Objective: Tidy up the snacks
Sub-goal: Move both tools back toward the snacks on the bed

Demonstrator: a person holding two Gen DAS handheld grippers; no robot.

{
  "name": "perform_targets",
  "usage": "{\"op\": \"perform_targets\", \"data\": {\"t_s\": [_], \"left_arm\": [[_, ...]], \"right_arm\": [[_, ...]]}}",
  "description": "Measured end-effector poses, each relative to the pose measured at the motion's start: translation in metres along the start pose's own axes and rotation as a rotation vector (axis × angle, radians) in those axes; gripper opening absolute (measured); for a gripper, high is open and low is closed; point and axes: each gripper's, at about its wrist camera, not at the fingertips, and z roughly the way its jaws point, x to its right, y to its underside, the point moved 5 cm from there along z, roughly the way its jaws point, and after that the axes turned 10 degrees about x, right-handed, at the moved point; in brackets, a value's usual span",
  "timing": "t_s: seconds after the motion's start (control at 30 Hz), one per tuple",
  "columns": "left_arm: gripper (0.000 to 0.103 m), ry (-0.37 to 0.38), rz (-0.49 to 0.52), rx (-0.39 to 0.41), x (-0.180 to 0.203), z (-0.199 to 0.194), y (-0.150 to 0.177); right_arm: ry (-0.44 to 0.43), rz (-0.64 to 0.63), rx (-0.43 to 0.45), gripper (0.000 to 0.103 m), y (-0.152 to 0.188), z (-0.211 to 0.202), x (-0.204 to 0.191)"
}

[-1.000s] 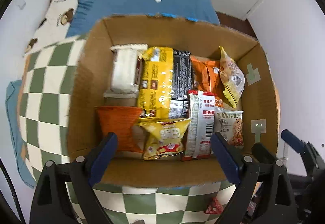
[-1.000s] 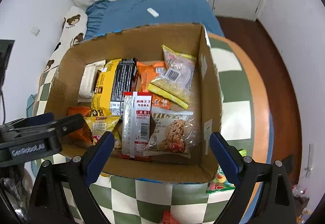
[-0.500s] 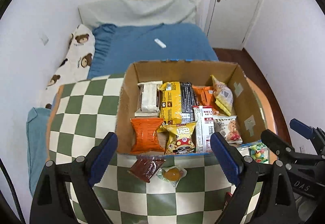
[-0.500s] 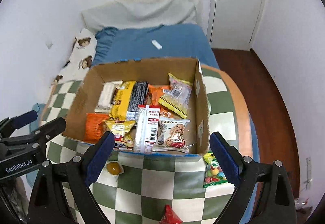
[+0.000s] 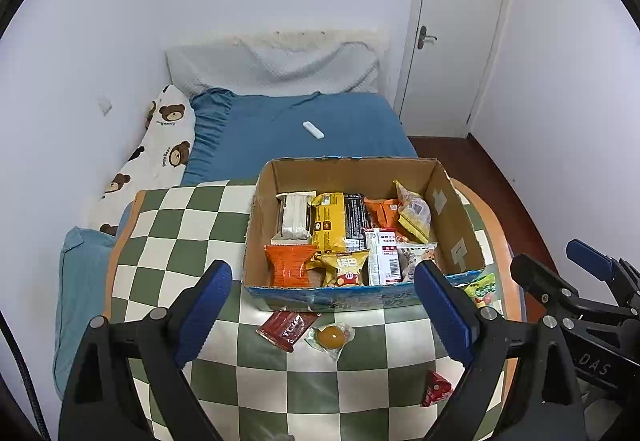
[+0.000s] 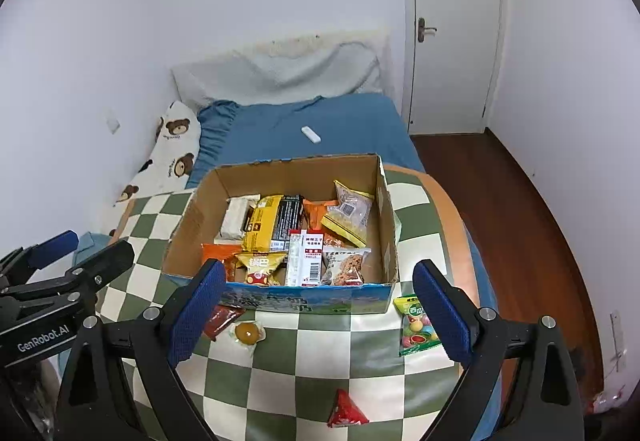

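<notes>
We've got both tools, left tool [image 5: 322, 315] and right tool [image 6: 316, 311], spread wide and empty above the bench [image 6: 280, 381]. Most snacks sit in the cardboard box [image 6: 308, 299]; the candy bag [image 6: 414, 325], red packet [image 6: 346, 411] and yolk pouch [image 6: 248, 333] lie outside, probably next.

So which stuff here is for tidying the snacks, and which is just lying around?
For the job:
cardboard box holding snacks
dark red packet
round yellow snack
green candy bag
red triangle packet

Just lying around:
white remote on the blue bed
bear pillow
door
</notes>
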Motion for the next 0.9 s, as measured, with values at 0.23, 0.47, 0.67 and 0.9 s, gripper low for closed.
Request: {"op": "perform_targets", "data": {"t_s": [0.23, 0.47, 0.67, 0.9], "left_arm": [[0.093, -0.026, -0.043, -0.043, -0.01, -0.003, 0.028], [0.093, -0.094, -0.03, -0.255, -0.033, 0.039, 0.111], [0.093, -0.134, 0.049, -0.399, -0.054, 0.093, 0.16], [0.093, -0.091, 0.205, -0.534, -0.053, 0.173, 0.176]], "right_arm": [[-0.056, 0.095, -0.082, 0.097, 0.031, 0.0, 0.011], [-0.05, 0.19, -0.358, 0.089, 0.139, 0.05, 0.039], [-0.109, 0.335, -0.49, 0.074, 0.209, 0.083, 0.044], [-0.124, 0.313, -0.507, 0.071, 0.22, 0.114, 0.019]]}}
